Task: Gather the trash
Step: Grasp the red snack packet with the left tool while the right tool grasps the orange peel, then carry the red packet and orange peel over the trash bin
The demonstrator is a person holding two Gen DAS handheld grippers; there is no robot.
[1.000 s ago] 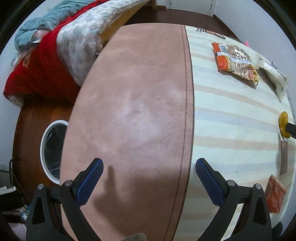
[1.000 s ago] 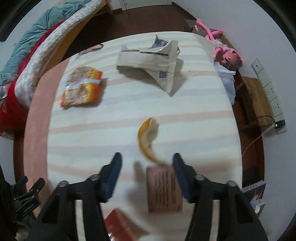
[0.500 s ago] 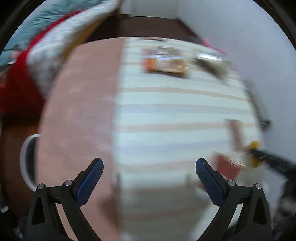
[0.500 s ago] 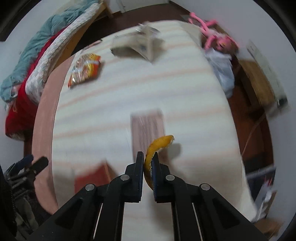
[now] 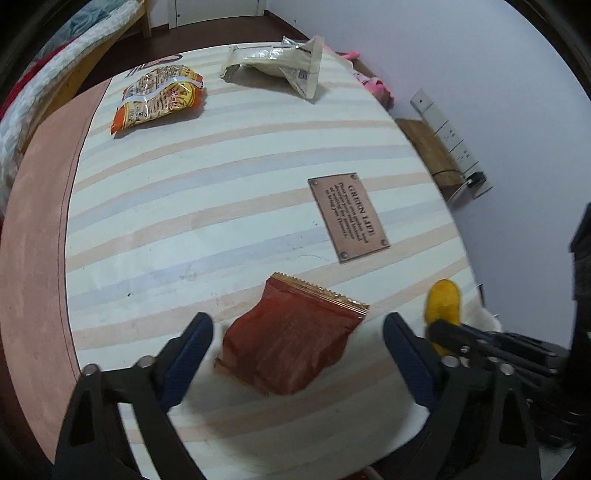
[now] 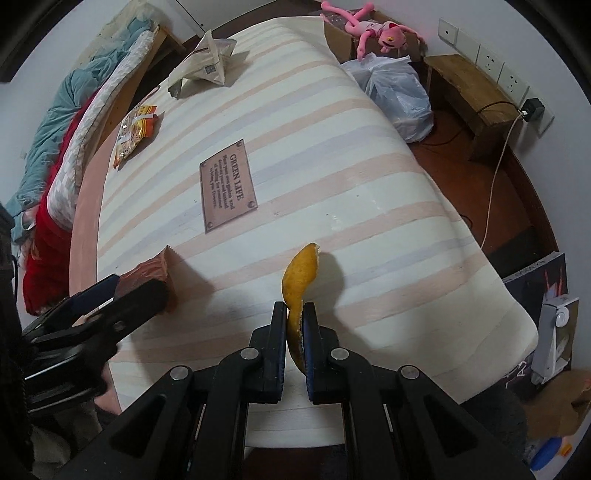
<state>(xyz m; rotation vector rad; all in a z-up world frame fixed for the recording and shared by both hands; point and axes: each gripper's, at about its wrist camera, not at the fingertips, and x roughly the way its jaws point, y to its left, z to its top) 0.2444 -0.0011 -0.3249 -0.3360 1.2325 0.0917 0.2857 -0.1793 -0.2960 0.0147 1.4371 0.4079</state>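
Note:
My right gripper (image 6: 294,325) is shut on a yellow-orange fruit peel (image 6: 300,277) and holds it above the striped mattress (image 6: 369,184). The peel (image 5: 442,301) also shows at the right of the left wrist view. My left gripper (image 5: 297,352) is open, its jaws on either side of a red-brown snack packet (image 5: 291,339) lying on the mattress; the packet (image 6: 153,269) also shows in the right wrist view. An orange snack bag (image 5: 159,98) and a crumpled beige wrapper (image 5: 280,62) lie at the far end.
A brown "GREEN LIFE" label (image 5: 349,216) is fixed to the mattress. A pink border strip (image 5: 33,229) runs along the left. Bedding (image 6: 55,147) lies beyond it. A white plastic bag (image 6: 399,92), a pink plush toy (image 6: 373,31) and a wooden stool (image 6: 469,85) stand at the right.
My right gripper closed on the peel and lifted it off the mattress. My left gripper swung right from the pink strip and now straddles the red-brown packet.

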